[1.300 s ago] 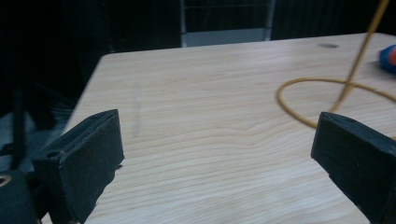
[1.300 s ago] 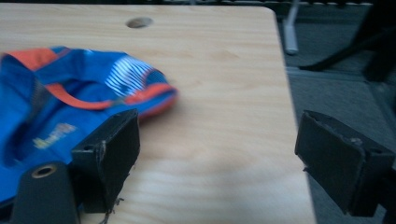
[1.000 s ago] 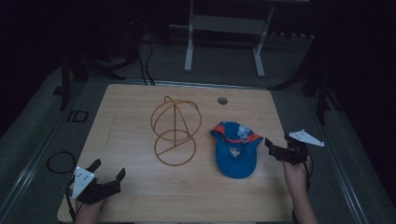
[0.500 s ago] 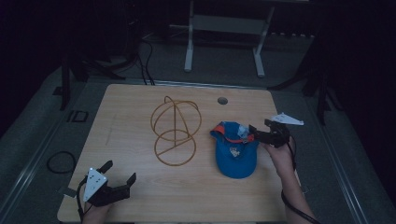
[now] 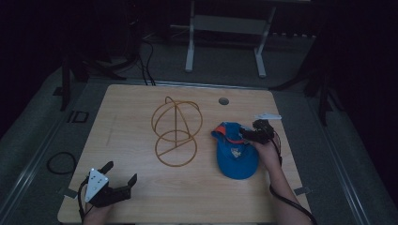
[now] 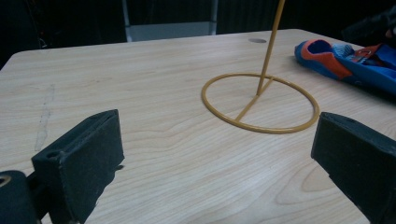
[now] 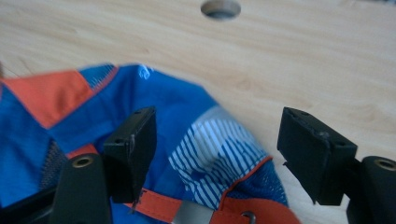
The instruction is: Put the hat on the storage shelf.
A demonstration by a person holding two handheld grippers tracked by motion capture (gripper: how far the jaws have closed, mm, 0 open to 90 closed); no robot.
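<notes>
Blue cap [image 5: 236, 152] with orange trim and a white-and-blue striped panel lies on the wooden table [image 5: 122, 126], opening up, toward the right edge and about midway between the far and near edges. Its crown is slack, not filled out.

Yellow wire stand [image 5: 176, 132]: flat ring base with a cross-bar, upright rod, rounded hoops on top. Stands upright near the table's centre, just left of the cap, apart from it.

There was one table [image 5: 131, 117]. On it sat one blue cap [image 5: 234, 150] and one yellow wire stand [image 5: 176, 131]. There were two grippers, one left gripper [image 5: 119, 173] and one right gripper [image 5: 244, 136].
</notes>
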